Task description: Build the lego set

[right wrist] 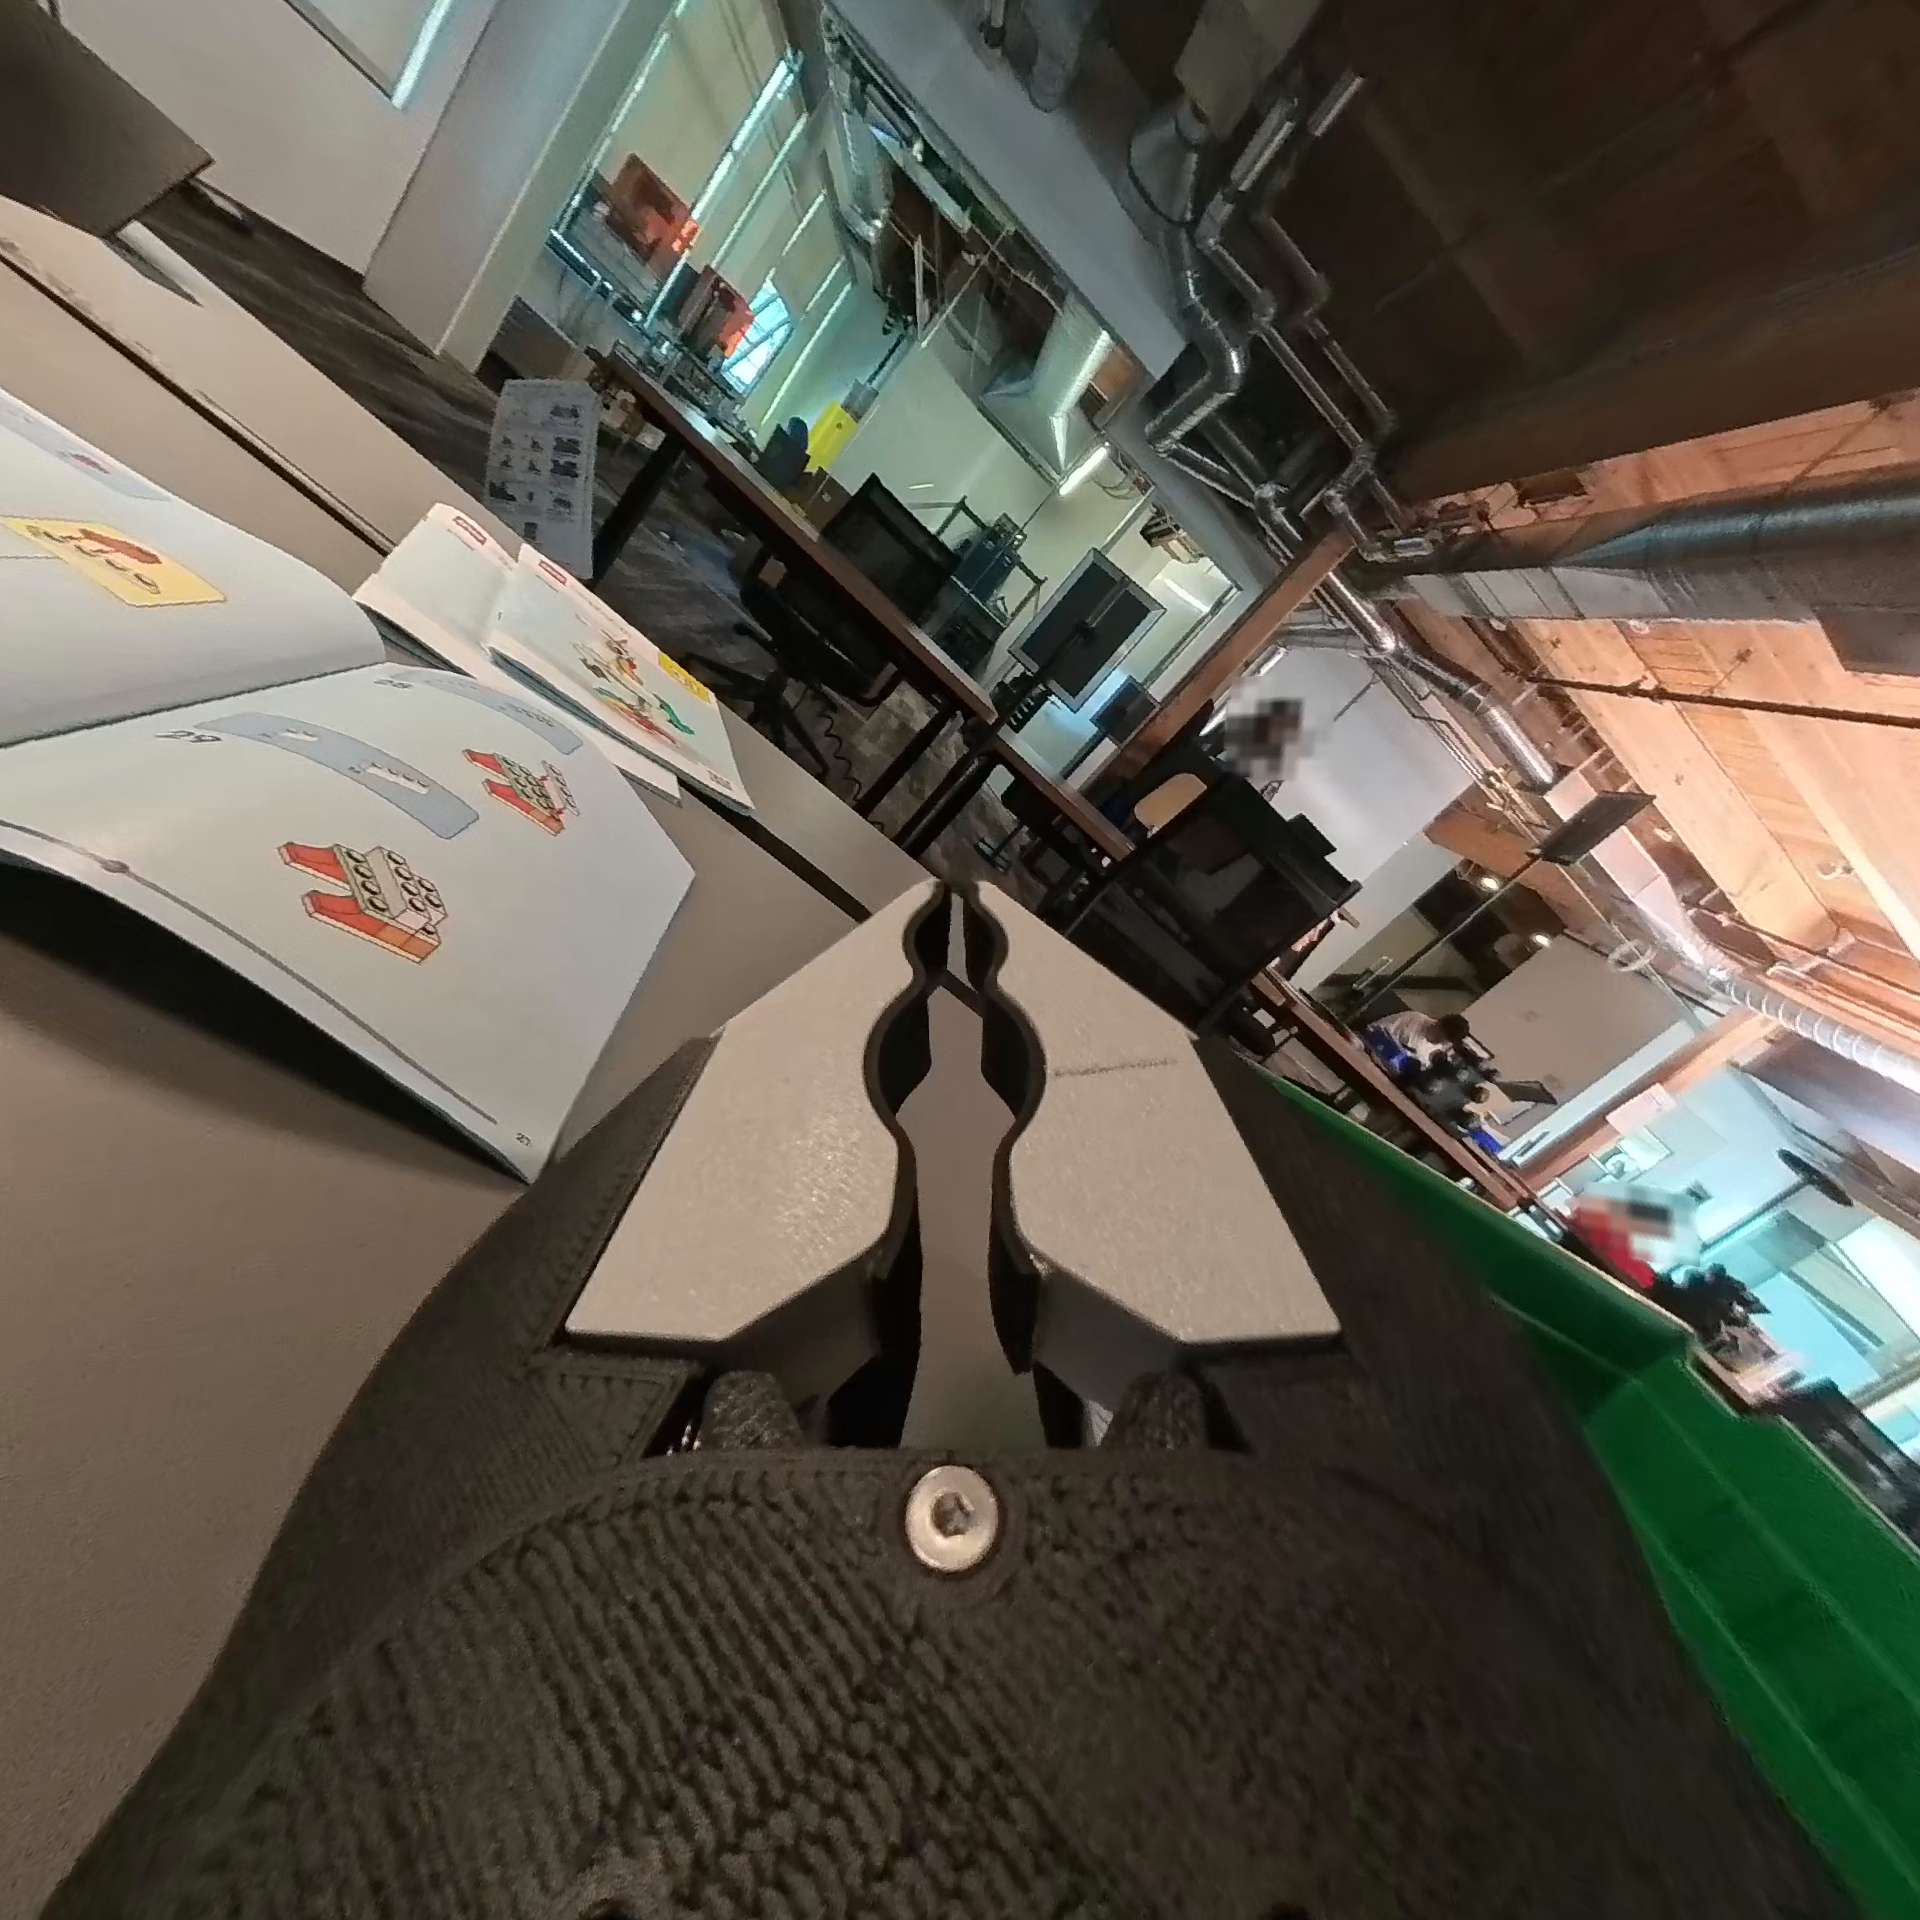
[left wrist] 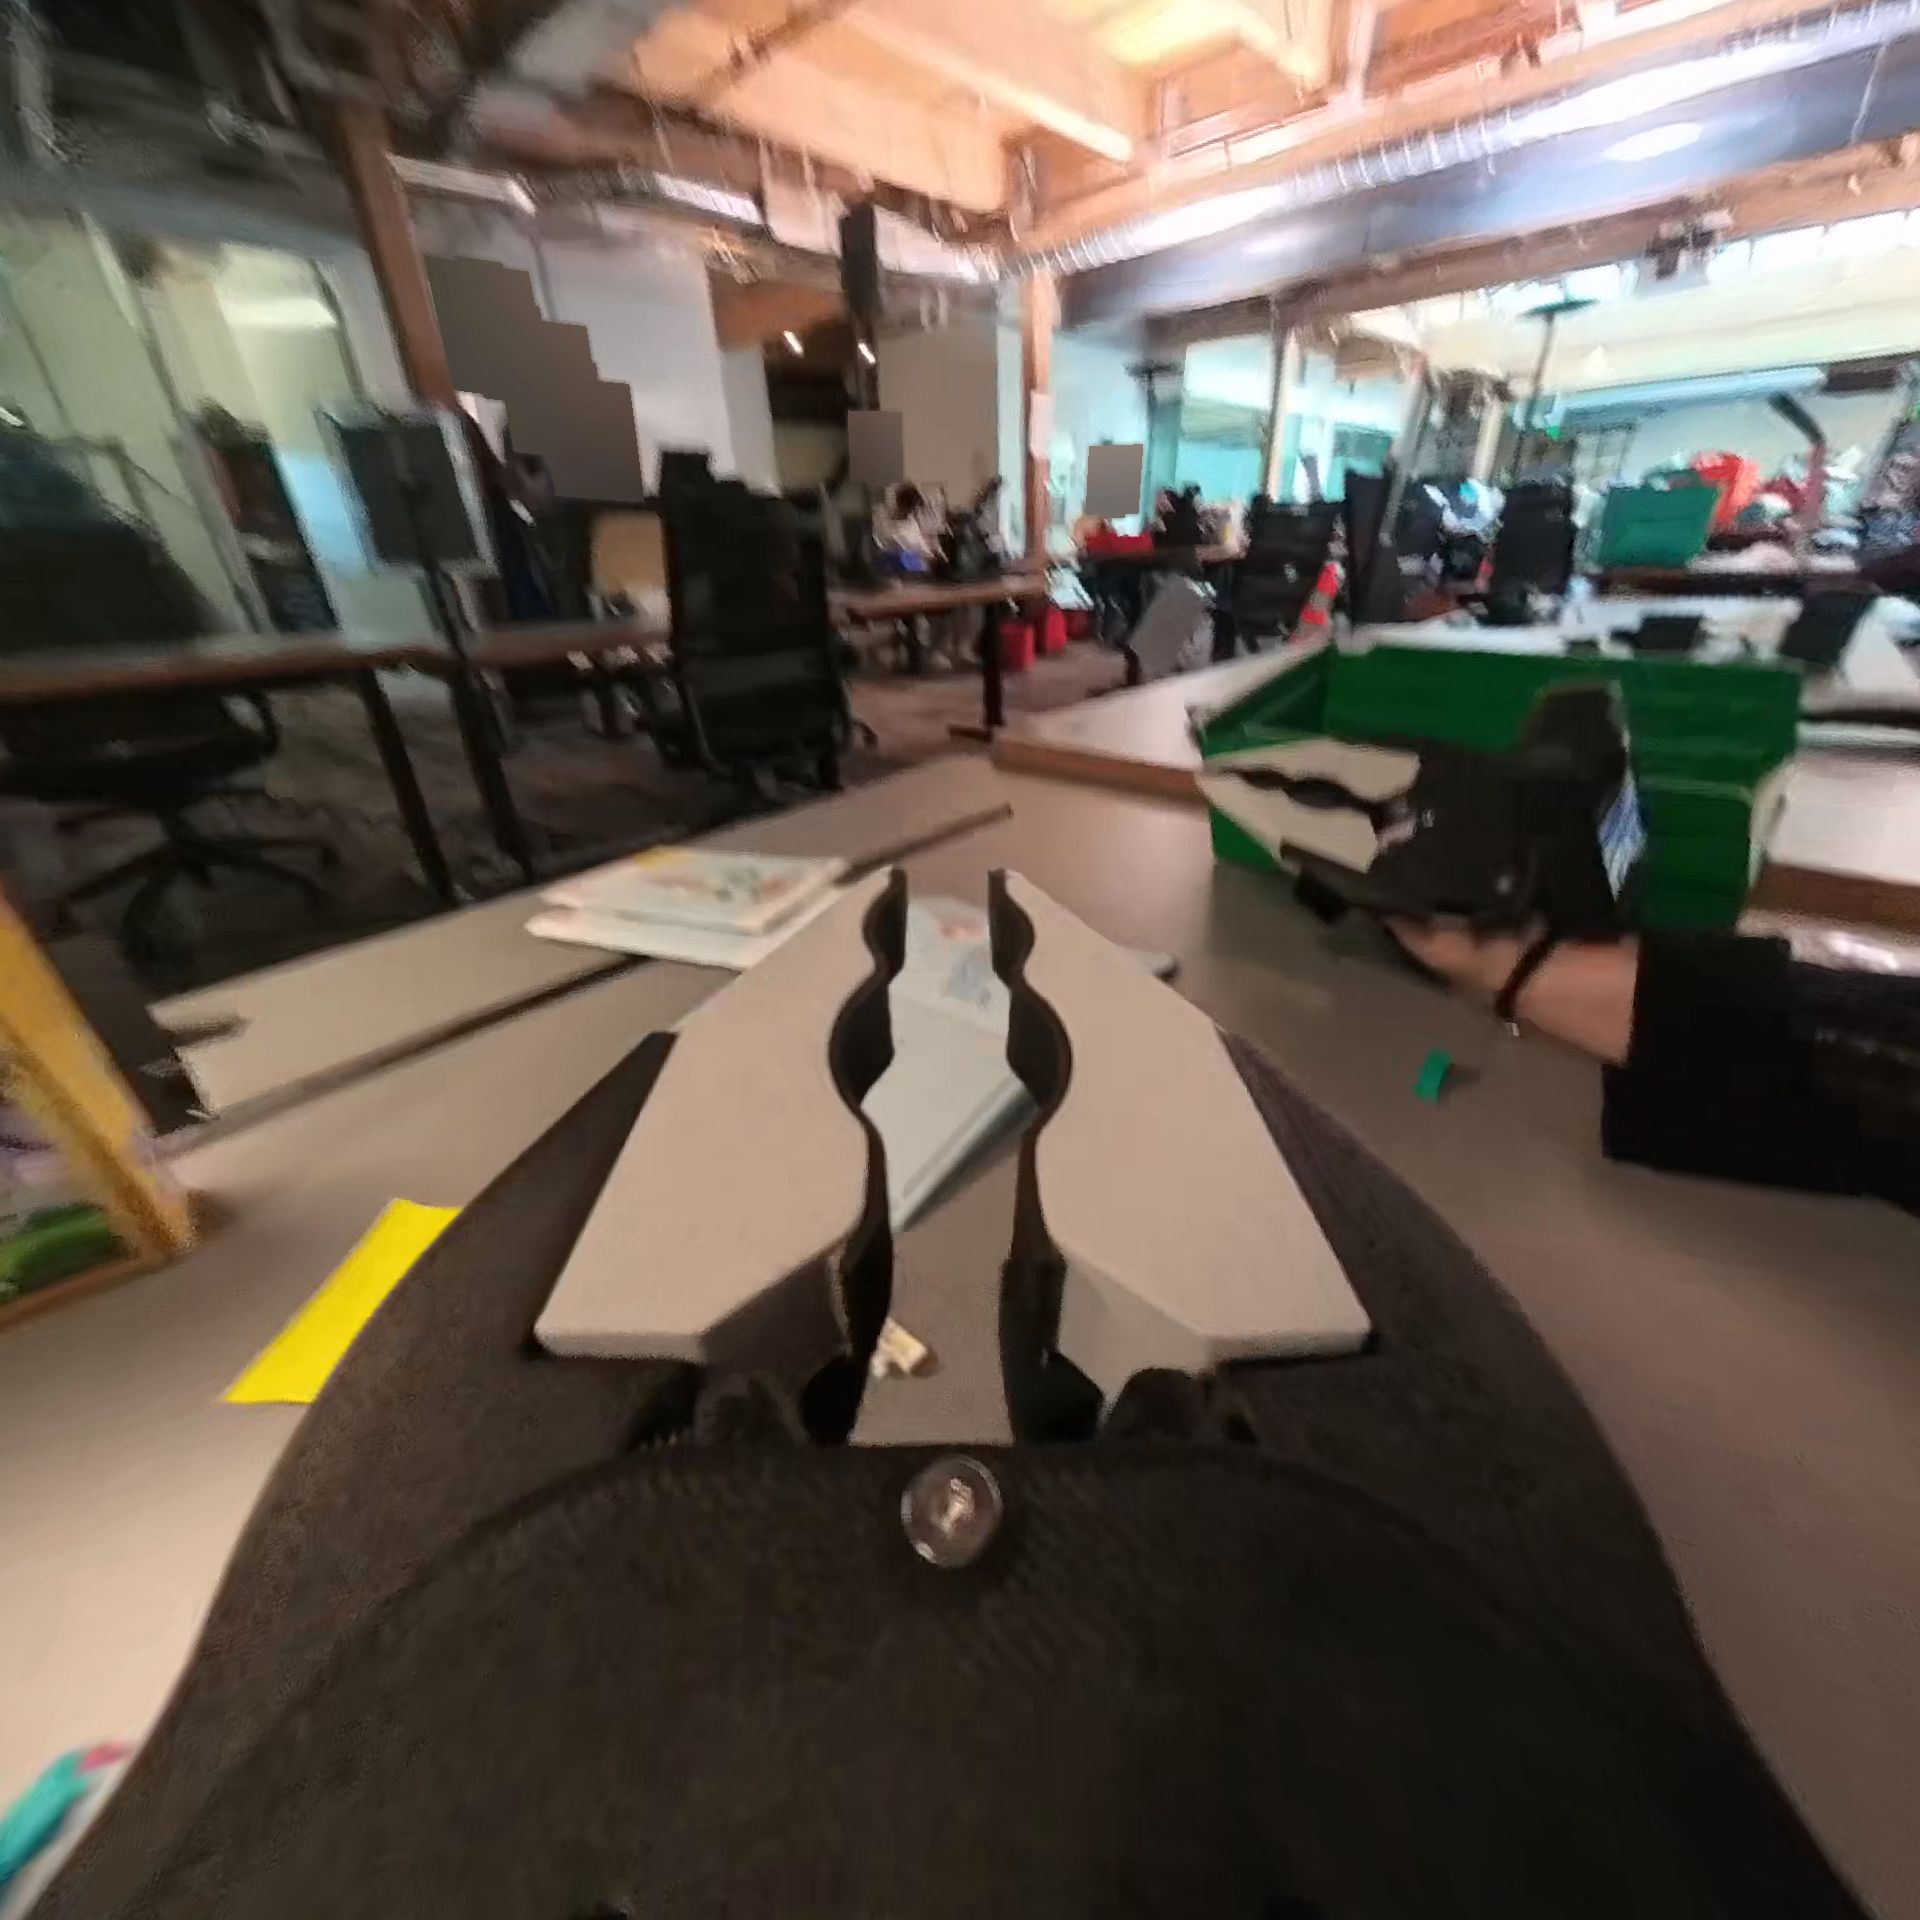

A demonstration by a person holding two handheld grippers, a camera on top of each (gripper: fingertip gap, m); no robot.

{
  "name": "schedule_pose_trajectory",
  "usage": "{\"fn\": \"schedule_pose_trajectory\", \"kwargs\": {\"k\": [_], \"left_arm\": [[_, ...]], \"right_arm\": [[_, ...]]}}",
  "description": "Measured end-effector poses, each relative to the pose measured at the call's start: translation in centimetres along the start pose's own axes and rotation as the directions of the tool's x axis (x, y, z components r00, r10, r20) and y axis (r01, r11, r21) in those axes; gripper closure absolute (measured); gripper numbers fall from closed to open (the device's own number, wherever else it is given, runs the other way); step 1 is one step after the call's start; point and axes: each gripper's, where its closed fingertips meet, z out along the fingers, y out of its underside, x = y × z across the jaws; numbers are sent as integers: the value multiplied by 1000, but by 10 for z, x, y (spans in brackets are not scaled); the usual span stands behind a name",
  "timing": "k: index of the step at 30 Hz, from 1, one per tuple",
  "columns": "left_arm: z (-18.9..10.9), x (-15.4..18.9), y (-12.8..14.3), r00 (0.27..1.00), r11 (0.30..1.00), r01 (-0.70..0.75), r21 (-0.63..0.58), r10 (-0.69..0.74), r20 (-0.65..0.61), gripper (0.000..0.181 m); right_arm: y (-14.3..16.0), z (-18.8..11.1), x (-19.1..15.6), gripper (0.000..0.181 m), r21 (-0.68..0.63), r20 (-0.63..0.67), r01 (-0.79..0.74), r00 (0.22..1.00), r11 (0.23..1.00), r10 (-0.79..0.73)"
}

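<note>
My left gripper (left wrist: pixel 945 883) hangs above the grey table (left wrist: pixel 1299 1195), its jaws a little apart with nothing between them. My right gripper (right wrist: pixel 956 902) is rolled on its side low over the table, its jaws almost touching and empty. It also shows in the left wrist view (left wrist: pixel 1262 805), held by a hand (left wrist: pixel 1507 971) in front of a green bin (left wrist: pixel 1683 790). A small green brick (left wrist: pixel 1434 1073) lies on the table near that hand. An open instruction booklet (right wrist: pixel 343 831) lies left of the right gripper.
More booklets (left wrist: pixel 696 899) lie ahead of the left gripper and also show in the right wrist view (right wrist: pixel 613 644). The green bin's wall (right wrist: pixel 1683 1538) runs close along the right gripper. Yellow tape (left wrist: pixel 343 1299) and a yellow-edged box (left wrist: pixel 83 1101) sit at left, a black block (left wrist: pixel 1766 1070) at right. Spacing between my two grippers at the tips: around 30 cm.
</note>
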Motion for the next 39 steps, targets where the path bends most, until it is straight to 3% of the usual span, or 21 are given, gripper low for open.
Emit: {"fn": "schedule_pose_trajectory", "kwargs": {"k": [2,7,11,13,17,24,28,31,33,35,39], "left_arm": [[-24,-3,-33,997,999,-22,39,20,69,165],[-102,-20,-94,978,992,-113,-49,120,172,158],[-182,-79,-145,897,960,-200,-198,260,357,158],[-219,-115,-150,851,935,-166,-312,296,433,158],[-272,-160,-101,866,818,-33,-574,309,392,177],[-333,-183,-5,918,655,284,-701,25,395,173],[-362,-154,43,942,440,333,-834,-196,273,161],[-389,-157,74,946,269,321,-908,-146,291,159],[-399,-157,85,947,198,315,-928,-129,293,159],[-401,-156,89,947,179,313,-933,-135,292,159],[-390,-153,90,949,214,296,-931,-176,261,158]], "right_arm": [[2,-2,5,181,-7,-19,-23,1000,1000,23],[6,-4,12,181,-21,-47,-60,997,998,59],[4,-4,12,181,-15,-44,-64,997,998,63],[5,-3,11,181,-21,-44,-51,998,998,50],[4,-2,4,181,-33,-28,-23,999,999,22],[8,1,-2,181,-84,-29,53,998,995,-55],[12,3,-6,181,-112,-20,100,995,989,-103],[14,4,-7,181,-132,-18,130,991,983,-134],[16,5,-8,181,-146,-17,146,989,979,-150],[18,5,-9,181,-156,-16,159,986,975,-164],[20,6,-10,181,-173,-13,179,983,969,-184]]}}
